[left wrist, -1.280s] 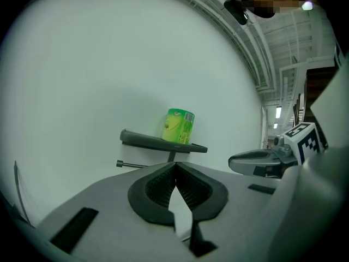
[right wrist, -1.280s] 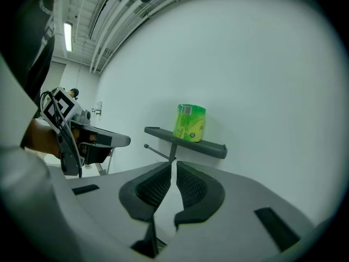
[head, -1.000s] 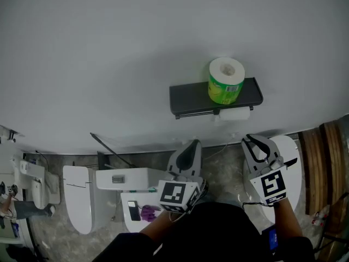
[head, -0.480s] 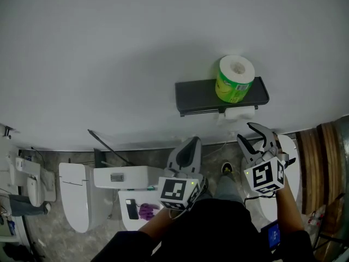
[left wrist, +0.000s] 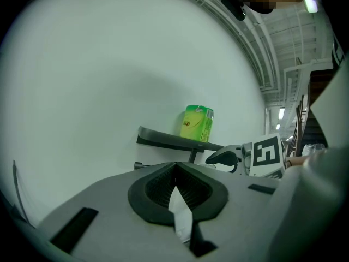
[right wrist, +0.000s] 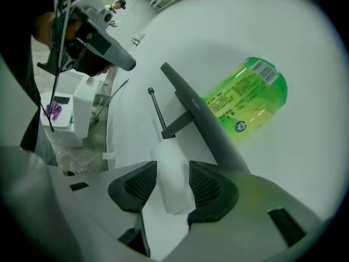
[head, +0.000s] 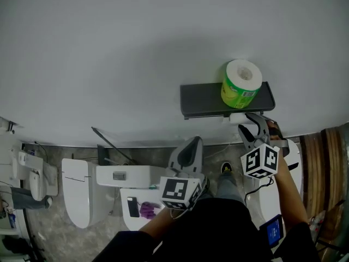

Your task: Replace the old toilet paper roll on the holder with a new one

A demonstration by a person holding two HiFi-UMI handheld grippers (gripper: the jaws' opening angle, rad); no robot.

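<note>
Green-wrapped and untouched, the new roll (head: 241, 83) stands upright on top of the dark wall holder (head: 202, 100), at its right end. Just beneath the holder, the nearly spent old roll (right wrist: 172, 179) hangs on its bar. A second ago the right gripper (head: 253, 125) sat well short of the holder with its jaws pressed together. It has since closed in and rolled over, and now brackets the old roll, jaws opening with the roll between the pads and no squeeze evident. The left gripper (left wrist: 175, 185) waits below and left of the holder. Its jaws are pressed together around a white sliver that may be a paper scrap or only a gap. Removal of the old roll looks about to start; the swap itself remains undone.
</note>
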